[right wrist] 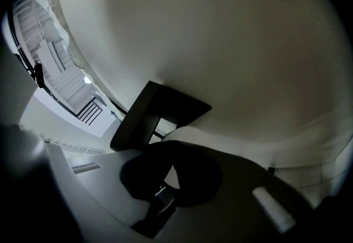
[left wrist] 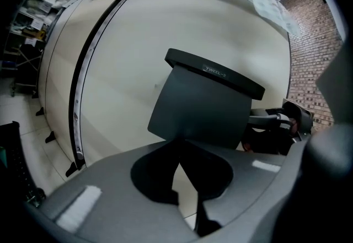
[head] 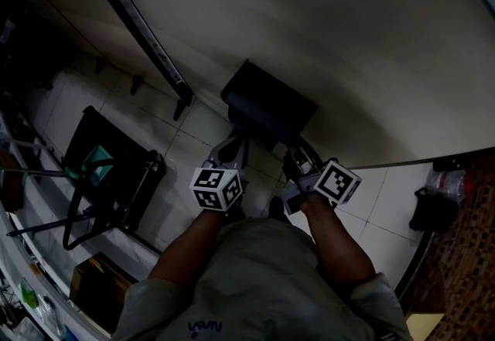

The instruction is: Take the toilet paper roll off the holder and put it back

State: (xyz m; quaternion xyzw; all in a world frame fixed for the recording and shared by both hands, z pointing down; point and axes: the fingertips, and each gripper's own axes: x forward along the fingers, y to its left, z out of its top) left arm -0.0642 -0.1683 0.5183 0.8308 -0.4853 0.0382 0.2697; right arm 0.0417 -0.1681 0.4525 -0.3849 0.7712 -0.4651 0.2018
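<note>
Pretty dark here. Black holder [head: 267,104] sits on the curved wall [head: 325,22], and I can't make out the roll anywhere. Both grippers are up right below it. Left gripper [head: 234,148] looks clenched, right gripper [head: 298,161] is clamped tight too, nothing visible between its jaws.

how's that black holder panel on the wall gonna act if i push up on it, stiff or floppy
The black holder panel looks flat and straight-edged, so probably stiff rather than floppy. It hangs under a top shelf on the curved wall, so it may swing up like a flap, though no hinge is visible.
</note>
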